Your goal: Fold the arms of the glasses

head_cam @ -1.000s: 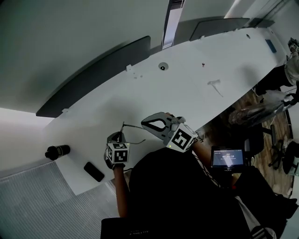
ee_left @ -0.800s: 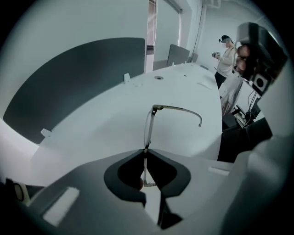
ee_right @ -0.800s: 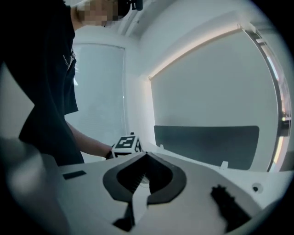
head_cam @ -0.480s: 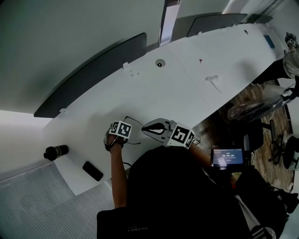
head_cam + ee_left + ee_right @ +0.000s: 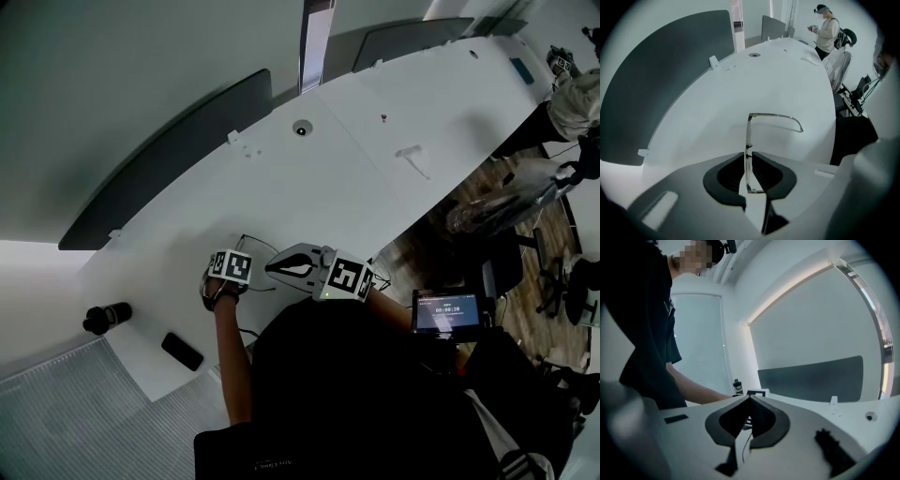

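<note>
White curved desk (image 5: 375, 141), dark partition (image 5: 169, 155) along its far edge; findings run from the jaws outward.

Left gripper (image 5: 748, 154): jaws drawn almost together, pinching the thin front of the glasses (image 5: 774, 115) edge-on between the pads; the front runs straight away from the jaws; at its far end one arm stands unfolded, bent off to the right at roughly a right angle, its tip curving down; at the near end only a short stub shows behind the pads.

Right gripper (image 5: 750, 398): jaws closed, tips meeting, with a thin dark wire of the glasses caught in the slit between them.

Head view: the two grippers sit close together just in from the desk's near edge, the right jaws pointing at the left gripper; the glasses show there only as a faint wire between them.

Against one second ago: the left gripper has moved up from the desk edge and now sits level with the right; the right jaws, then spread in a wide loop, have narrowed.

Outward: a dark bottle (image 5: 105, 317) and a dark flat slab (image 5: 182, 351) lie well off to the left, the slab near the desk corner; a lit screen (image 5: 448, 311) sits at the person's right; a second person (image 5: 827, 28) stands beyond the desk's far end.
</note>
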